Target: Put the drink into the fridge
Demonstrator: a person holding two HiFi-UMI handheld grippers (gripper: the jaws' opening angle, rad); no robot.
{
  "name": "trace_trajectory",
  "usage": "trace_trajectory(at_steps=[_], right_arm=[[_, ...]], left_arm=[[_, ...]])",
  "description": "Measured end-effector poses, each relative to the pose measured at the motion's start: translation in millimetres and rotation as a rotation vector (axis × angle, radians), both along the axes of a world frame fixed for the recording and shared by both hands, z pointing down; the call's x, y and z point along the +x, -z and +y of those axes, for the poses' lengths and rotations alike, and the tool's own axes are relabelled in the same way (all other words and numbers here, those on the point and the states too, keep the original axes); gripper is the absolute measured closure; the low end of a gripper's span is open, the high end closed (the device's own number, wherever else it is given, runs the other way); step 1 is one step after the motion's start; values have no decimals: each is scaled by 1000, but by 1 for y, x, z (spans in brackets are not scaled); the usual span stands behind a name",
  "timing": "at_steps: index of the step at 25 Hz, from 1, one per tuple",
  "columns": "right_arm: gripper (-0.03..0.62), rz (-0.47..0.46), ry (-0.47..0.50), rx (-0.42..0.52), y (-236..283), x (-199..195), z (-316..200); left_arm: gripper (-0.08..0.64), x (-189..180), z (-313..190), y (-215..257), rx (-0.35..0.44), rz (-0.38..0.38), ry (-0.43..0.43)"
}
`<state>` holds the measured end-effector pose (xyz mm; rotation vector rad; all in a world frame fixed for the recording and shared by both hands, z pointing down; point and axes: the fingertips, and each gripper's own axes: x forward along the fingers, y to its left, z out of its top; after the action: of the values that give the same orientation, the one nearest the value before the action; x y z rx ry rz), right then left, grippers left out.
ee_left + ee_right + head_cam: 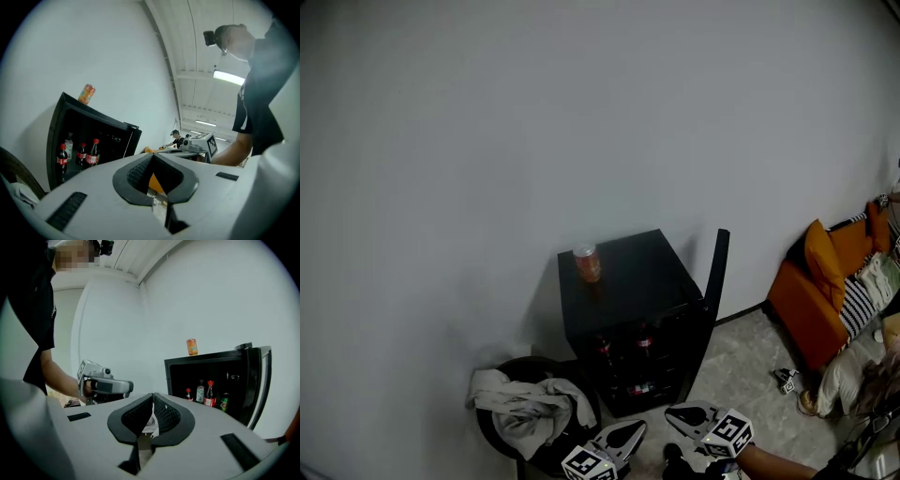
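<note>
1. The drink can [587, 263], orange with a pale top, stands upright on the flat top of a small black fridge [628, 281]. Its long axis is vertical, and it sits near the back left corner, close to the grey wall [487, 141].
2. The fridge door [715, 272] is swung open to the right. Several bottles [623, 347] with red caps and labels stand upright on the shelves inside.
3. The left hand-held gripper [630, 432] is low at the bottom edge of the head view. Its jaws point up and forward toward the fridge. They are closed together at the tips with nothing between them.
4. The right hand-held gripper [678, 416] is just beside the left one, also low and well short of the fridge. A bare forearm [778, 461] reaches in from the lower right behind it. Its jaws are pressed together and empty.
5. Both hand-held grippers are well apart from the can; neither touches the can or the fridge.
6. A round dark basket [502, 436] holding a crumpled pale cloth [525, 403] sits on the floor [741, 375] just left of the fridge.
7. An orange sofa [811, 300] with cushions stands against the right edge of the room.
</note>
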<state>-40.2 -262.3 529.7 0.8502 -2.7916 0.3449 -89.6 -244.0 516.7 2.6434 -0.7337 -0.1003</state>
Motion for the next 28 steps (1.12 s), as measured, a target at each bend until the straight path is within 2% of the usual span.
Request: trace_trajectory(at_steps=[5, 9, 13, 15, 20, 25, 28], right_arm=[[566, 97, -23, 20, -8, -8, 71], [566, 82, -61, -15, -8, -1, 116], [568, 82, -1, -10, 4, 19, 152], [568, 57, 48, -2, 15, 24, 171], [568, 8, 99, 34, 35, 39, 214], [568, -50, 87, 56, 49, 73, 264], [568, -100, 73, 81, 58, 85, 291]], left_arm=[[551, 7, 70, 4, -1, 53, -5], [551, 1, 125, -3, -10, 98, -15], [551, 1, 167, -1, -45, 104, -57], [552, -3, 185, 4, -32, 90, -57], [551, -9, 218, 5, -27, 58, 50], [551, 35, 254, 14, -8, 6, 118], [551, 57, 281, 19, 12, -29, 117]])
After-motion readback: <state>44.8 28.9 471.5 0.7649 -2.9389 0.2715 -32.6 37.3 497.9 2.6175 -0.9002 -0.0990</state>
